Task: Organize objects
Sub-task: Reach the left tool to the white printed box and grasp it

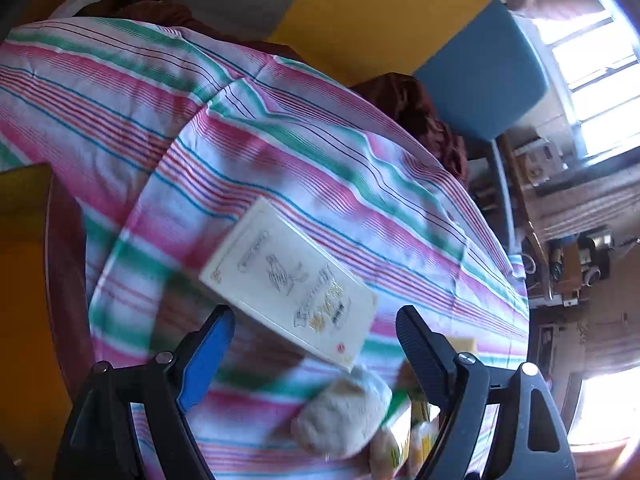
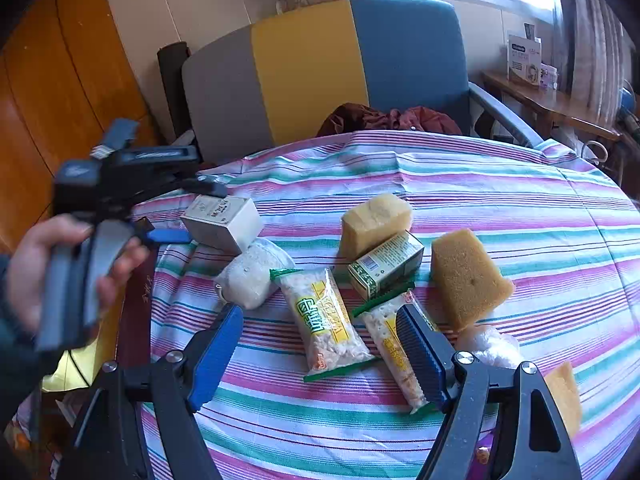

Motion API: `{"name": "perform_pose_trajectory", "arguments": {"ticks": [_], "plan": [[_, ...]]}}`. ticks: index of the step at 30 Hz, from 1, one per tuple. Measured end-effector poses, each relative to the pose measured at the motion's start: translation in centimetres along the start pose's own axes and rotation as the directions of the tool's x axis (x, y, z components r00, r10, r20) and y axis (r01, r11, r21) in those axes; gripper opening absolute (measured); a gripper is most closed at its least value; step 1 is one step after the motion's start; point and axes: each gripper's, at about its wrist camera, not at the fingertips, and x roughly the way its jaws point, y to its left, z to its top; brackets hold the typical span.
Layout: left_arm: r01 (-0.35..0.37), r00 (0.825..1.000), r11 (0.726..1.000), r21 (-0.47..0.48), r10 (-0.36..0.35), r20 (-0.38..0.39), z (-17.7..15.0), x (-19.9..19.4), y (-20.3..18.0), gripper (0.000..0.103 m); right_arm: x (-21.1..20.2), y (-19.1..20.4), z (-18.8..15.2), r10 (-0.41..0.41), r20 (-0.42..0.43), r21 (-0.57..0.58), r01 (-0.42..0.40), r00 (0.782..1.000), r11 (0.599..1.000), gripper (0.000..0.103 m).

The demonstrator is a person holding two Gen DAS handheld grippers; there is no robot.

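Note:
On the striped tablecloth [image 2: 480,184] lie a white box [image 2: 224,220], a white pouch [image 2: 252,276], two snack packs [image 2: 324,320] [image 2: 396,356], a green-and-white carton [image 2: 386,264] and yellow sponges [image 2: 374,218] [image 2: 468,276]. A hand [image 2: 36,268] holds my left gripper [image 2: 192,212] at the table's left edge; it stands open, its fingertips just short of the white box [image 1: 288,280]. In its own view the left gripper [image 1: 316,328] holds nothing, and the pouch [image 1: 344,416] lies below the box. My right gripper [image 2: 320,344] is open above the snack packs, empty.
A chair with a grey, yellow and blue back [image 2: 312,68] stands behind the table, with dark red cloth [image 2: 388,118] on its seat. A wooden side table [image 2: 552,104] is at the far right. Another sponge [image 2: 564,396] and clear wrapping [image 2: 488,344] lie near the right finger.

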Motion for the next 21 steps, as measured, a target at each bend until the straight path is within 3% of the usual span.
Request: {"name": "perform_pose_trajectory", "arguments": {"ticks": [3,8,11,13,15,17,21], "plan": [[-0.038,0.999,0.999,0.008,0.038,-0.009,1.4,1.0,-0.6,0.085,-0.1,-0.1,0.0,0.012,0.0,0.009,-0.012,1.0,1.0,0.08],[-0.125,0.992,0.982,0.141,0.128,-0.017,2.4,3.1,-3.1,0.085,-0.1,-0.3,0.0,0.019,-0.009,0.019,-0.019,1.0,1.0,0.08],[-0.193,0.979,0.952,0.239,0.204,-0.021,2.4,4.5,-4.3,0.085,0.1,-0.5,-0.1,0.021,-0.02,0.027,-0.021,1.0,0.999,0.08],[-0.199,0.977,0.941,0.275,0.213,-0.02,2.1,4.9,-4.4,0.079,0.3,-0.6,-0.1,0.017,-0.025,0.027,-0.016,1.0,1.0,0.08],[-0.209,0.977,0.926,0.314,0.211,0.028,1.3,4.2,-4.2,0.06,0.2,-0.9,-0.1,-0.002,-0.022,0.029,0.002,1.0,1.0,0.079],[-0.219,0.976,0.909,0.354,0.211,0.062,0.4,3.6,-3.9,0.056,-0.2,-1.7,0.2,-0.023,0.005,0.051,0.022,1.0,0.998,0.068],[-0.228,0.973,0.887,0.401,0.195,0.121,-1.6,1.9,-3.3,0.052,-1.0,-4.8,0.6,-0.067,0.041,0.183,0.058,0.997,0.981,0.063]]}}
